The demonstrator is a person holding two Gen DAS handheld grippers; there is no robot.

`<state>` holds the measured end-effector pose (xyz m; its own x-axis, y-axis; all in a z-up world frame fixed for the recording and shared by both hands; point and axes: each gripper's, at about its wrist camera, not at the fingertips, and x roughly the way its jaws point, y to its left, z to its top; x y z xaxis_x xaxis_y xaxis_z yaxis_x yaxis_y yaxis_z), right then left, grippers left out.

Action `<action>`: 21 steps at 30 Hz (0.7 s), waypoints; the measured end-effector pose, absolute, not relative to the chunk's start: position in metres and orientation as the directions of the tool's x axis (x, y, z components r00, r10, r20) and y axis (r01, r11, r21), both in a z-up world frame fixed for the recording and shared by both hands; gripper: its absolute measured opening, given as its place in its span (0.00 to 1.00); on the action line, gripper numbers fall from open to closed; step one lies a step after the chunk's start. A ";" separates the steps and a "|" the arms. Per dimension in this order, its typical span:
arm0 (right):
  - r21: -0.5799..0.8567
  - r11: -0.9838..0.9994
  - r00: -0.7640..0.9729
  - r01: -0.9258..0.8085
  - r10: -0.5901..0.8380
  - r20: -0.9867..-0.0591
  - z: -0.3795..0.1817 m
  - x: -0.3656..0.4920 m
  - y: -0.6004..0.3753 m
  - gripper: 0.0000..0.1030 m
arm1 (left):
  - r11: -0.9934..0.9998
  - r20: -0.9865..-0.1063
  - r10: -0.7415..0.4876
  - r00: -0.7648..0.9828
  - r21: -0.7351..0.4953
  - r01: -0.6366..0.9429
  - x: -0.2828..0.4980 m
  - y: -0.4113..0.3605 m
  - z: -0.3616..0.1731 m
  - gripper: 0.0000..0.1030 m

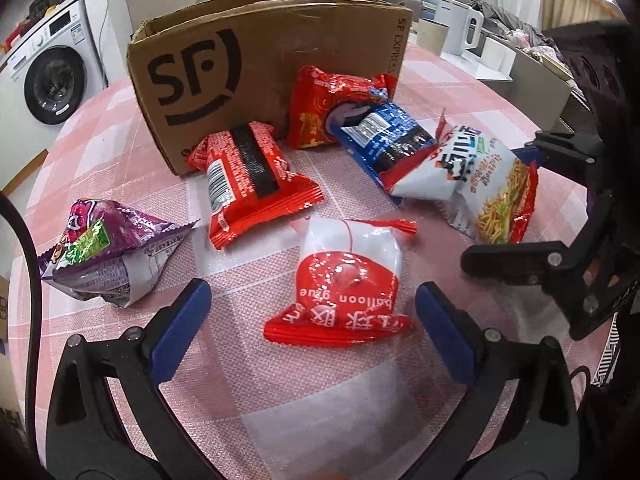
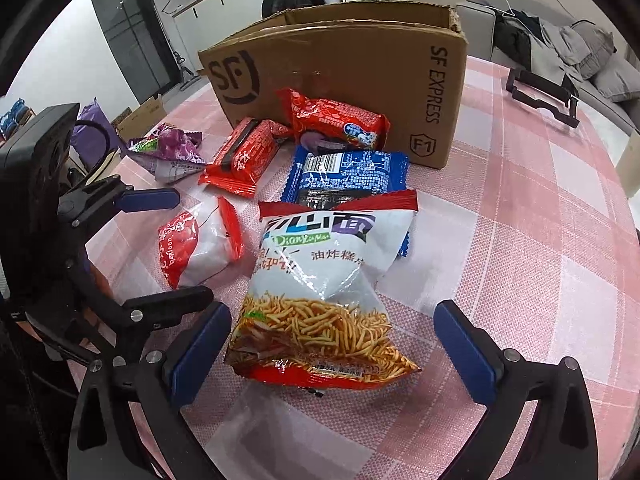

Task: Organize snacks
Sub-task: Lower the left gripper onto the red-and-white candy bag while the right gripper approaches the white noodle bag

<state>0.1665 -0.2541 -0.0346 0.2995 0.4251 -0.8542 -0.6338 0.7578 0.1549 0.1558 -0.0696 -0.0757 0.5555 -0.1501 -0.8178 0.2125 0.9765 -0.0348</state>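
Observation:
Several snack packets lie on a pink checked tablecloth in front of an open SF cardboard box (image 1: 256, 76) (image 2: 352, 80). My left gripper (image 1: 312, 312) is open, its jaws on either side of a red and white "balloon glue" packet (image 1: 344, 280) (image 2: 200, 244). My right gripper (image 2: 332, 332) is open around a white noodle-snack bag (image 2: 324, 292) (image 1: 484, 184). Behind lie a blue packet (image 2: 348, 176) (image 1: 388, 136), two red packets (image 1: 248, 176) (image 1: 332, 104) and a purple packet (image 1: 104, 256) (image 2: 172, 152). The right gripper also shows in the left wrist view (image 1: 504, 204).
A black frame-like object (image 2: 544, 96) lies on the table at the far right. A washing machine (image 1: 52, 72) stands beyond the table's left edge. White containers (image 1: 460, 36) and a sofa (image 2: 580, 48) lie behind the table.

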 end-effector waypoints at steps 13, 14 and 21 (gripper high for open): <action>0.209 0.741 0.301 -0.639 0.490 -0.818 -0.028 0.165 -0.256 0.67 | 0.970 -0.806 -0.175 0.565 -0.044 0.238 0.150 -0.070 -0.075 0.90; 0.207 0.741 0.304 -0.639 0.490 -0.817 -0.028 0.165 -0.256 0.66 | 0.970 -0.804 -0.178 0.567 -0.046 0.240 0.148 -0.070 -0.073 0.88; 0.204 0.737 0.318 -0.644 0.501 -0.805 -0.020 0.162 -0.261 0.59 | 0.961 -0.786 -0.208 0.582 -0.052 0.273 0.137 -0.067 -0.066 0.57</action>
<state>0.1615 -0.2609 -0.0201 0.3185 0.5011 -0.8047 -0.6444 0.7370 0.2039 0.1370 -0.0672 -0.0658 0.5821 -0.2078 -0.7861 0.2733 0.9605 -0.0515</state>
